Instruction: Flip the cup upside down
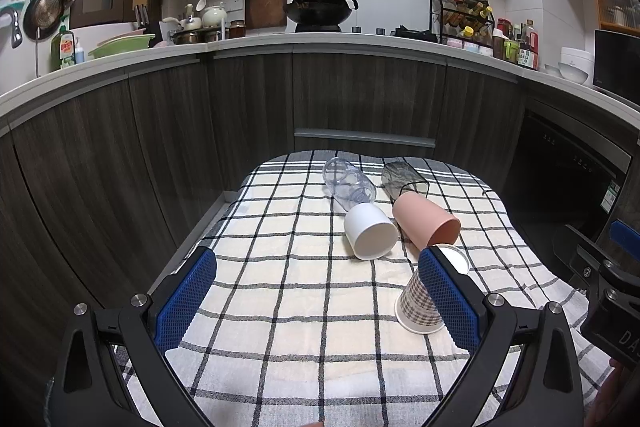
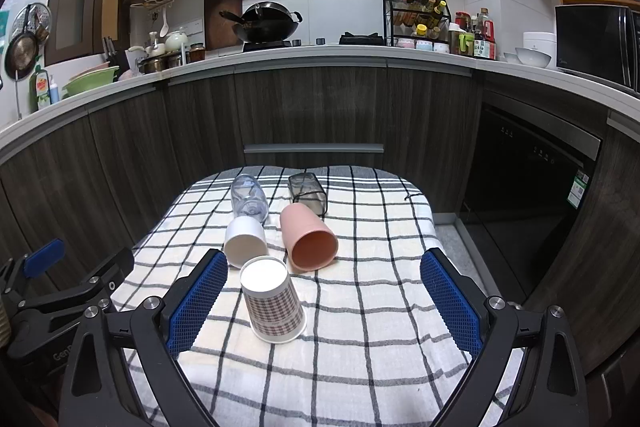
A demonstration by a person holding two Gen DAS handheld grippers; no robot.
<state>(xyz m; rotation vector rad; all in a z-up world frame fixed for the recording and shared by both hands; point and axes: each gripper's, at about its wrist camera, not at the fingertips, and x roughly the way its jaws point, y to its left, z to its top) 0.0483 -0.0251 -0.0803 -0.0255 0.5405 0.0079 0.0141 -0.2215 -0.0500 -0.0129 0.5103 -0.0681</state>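
Right wrist view: checked paper cup (image 2: 274, 301) stands rim-down between the released right gripper (image 2: 324, 277) fingers, nearer the left one; bare tablecloth (image 2: 380, 307) rightward. Left gripper (image 1: 320, 275) also spread.

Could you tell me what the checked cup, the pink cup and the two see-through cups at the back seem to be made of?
Checked cup: likely paper, matte printed wall with a rolled rim, standing upside down. Pink cup: probably plastic or silicone, an even matte colour with a thick rim. Clear cup: glass or plastic, since the cloth shows through; I cannot tell which. Smoky grey cup: tinted transparent plastic, probably.
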